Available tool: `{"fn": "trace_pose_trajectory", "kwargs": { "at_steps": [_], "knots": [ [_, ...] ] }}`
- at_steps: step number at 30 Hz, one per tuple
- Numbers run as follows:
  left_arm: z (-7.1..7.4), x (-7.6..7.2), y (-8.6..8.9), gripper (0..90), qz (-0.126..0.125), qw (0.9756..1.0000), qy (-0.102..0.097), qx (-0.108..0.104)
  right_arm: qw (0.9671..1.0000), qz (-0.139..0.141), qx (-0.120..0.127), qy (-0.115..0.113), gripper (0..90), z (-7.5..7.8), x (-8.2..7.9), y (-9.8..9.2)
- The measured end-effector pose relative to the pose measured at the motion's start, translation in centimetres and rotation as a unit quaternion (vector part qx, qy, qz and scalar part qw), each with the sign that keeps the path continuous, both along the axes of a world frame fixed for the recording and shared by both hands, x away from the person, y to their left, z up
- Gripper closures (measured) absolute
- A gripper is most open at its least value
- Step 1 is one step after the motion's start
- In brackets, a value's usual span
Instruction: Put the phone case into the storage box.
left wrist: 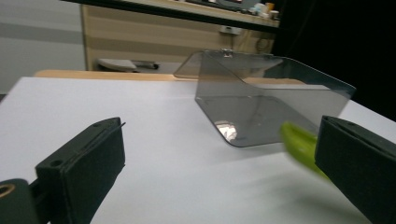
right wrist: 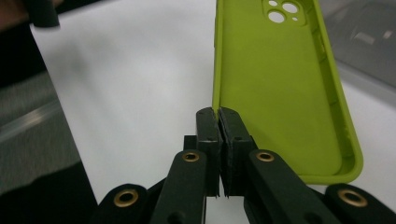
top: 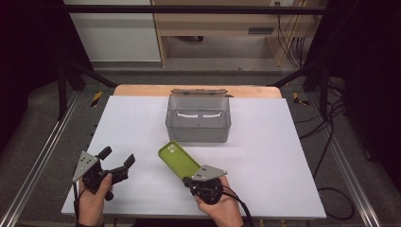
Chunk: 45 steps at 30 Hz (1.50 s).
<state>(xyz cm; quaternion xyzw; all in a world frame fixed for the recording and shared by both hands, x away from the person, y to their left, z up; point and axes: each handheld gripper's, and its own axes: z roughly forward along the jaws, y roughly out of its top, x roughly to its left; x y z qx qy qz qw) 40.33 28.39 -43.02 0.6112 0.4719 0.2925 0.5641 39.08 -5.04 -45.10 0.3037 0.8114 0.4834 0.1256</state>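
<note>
A lime green phone case [top: 178,160] is held above the white table, its inside face up and its camera holes toward the far end. My right gripper [top: 190,178] is shut on the case's side wall near one corner; in the right gripper view the case [right wrist: 280,88] rises from the pinched pads [right wrist: 218,122]. My left gripper [top: 117,157] stands open at the table's front left with nothing between its fingers [left wrist: 84,161]. A smoky transparent box [top: 198,118] stands open at the table's middle back, and its lid leans behind it. The box [left wrist: 266,105] and an edge of the case [left wrist: 299,142] lie ahead of the left jaws.
The white table sheet [top: 265,156] ends on a wooden edge [top: 142,90] at the back. Metal rails [top: 42,146] run along both sides. Cables [top: 331,142] trail on the floor at the right. A wooden desk [top: 227,23] stands beyond the table.
</note>
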Motion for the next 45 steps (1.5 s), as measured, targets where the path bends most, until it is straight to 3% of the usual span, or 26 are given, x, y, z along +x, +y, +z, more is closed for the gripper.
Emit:
{"fn": "trace_pose_trajectory", "kwargs": {
  "at_steps": [3, 5, 8, 9, 11, 13, 16, 19, 21, 24, 32, 34, 38, 42, 44, 45],
  "knots": [
    [0.7, -0.2, -1.3, 1.5, -0.011, 0.9999, 0.003, -0.001, 0.9987, -0.02, 0.044, -0.014, 87.9, 0.3, 0.1, -1.5],
    [1.2, -0.4, -2.4, 1.5, -0.026, 0.9996, 0.002, 0.009, 0.9954, -0.038, 0.085, -0.024, 87.9, 0.8, 0.5, -2.8],
    [1.9, -0.3, -4.2, 1.5, -0.049, 0.9987, -0.001, 0.016, 0.9932, -0.049, 0.101, -0.029, 87.9, 1.3, 0.8, -3.5],
    [2.4, -0.1, -5.3, 1.5, -0.058, 0.9982, -0.004, 0.016, 0.9907, -0.06, 0.118, -0.03, 87.9, 1.8, 1.3, -3.9],
    [2.7, 0.2, -5.9, 1.5, -0.061, 0.998, -0.006, 0.016, 0.9895, -0.064, 0.126, -0.031, 87.9, 2.0, 1.5, -4.1],
    [3.3, 0.9, -7.1, 1.6, -0.067, 0.9975, -0.01, 0.022, 0.9842, -0.073, 0.158, -0.033, 87.9, 2.5, 2.5, -4.4],
    [4.3, 2.0, -8.6, 1.8, -0.074, 0.9971, -0.01, 0.013, 0.9813, -0.078, 0.172, -0.034, 87.9, 2.7, 3.1, -4.3],
    [5.1, 2.9, -9.6, 2.1, -0.072, 0.9973, -0.012, 0.004, 0.9752, -0.085, 0.202, -0.033, 87.9, 2.8, 4.1, -3.8],
    [5.6, 3.5, -9.8, 2.1, -0.067, 0.9976, -0.012, -0.008, 0.974, -0.086, 0.207, -0.035, 87.9, 2.7, 4.3, -3.6],
    [6.3, 3.9, -10.1, 2.0, -0.073, 0.9971, -0.02, -0.009, 0.9732, -0.092, 0.205, -0.049, 87.9, 2.6, 4.7, -2.9],
    [7.1, 4.2, -11.4, 2.9, -0.078, 0.9965, -0.022, -0.02, 0.9634, -0.087, 0.248, -0.05, 87.9, 2.7, 4.7, -0.9],
    [7.2, 4.1, -11.8, 5.6, -0.074, 0.9969, -0.024, -0.013, 0.9611, -0.085, 0.258, -0.05, 87.8, 2.8, 4.4, -0.3],
    [7.3, 3.9, -12.3, 10.7, -0.063, 0.9974, -0.035, -0.007, 0.9602, -0.077, 0.263, -0.053, 87.9, 3.0, 3.9, 0.6],
    [7.2, 4.0, -12.5, 14.9, -0.063, 0.9976, -0.021, -0.019, 0.9606, -0.074, 0.263, -0.052, 87.8, 3.1, 3.8, 0.9],
    [7.1, 4.0, -12.5, 25.5, -0.059, 0.9978, -0.019, -0.024, 0.9602, -0.074, 0.264, -0.057, 87.8, 3.1, 3.6, 1.1],
    [7.1, 3.9, -12.4, 25.5, -0.059, 0.9978, -0.018, -0.026, 0.9602, -0.074, 0.264, -0.057, 87.8, 3.1, 3.6, 1.1]
  ]
}}
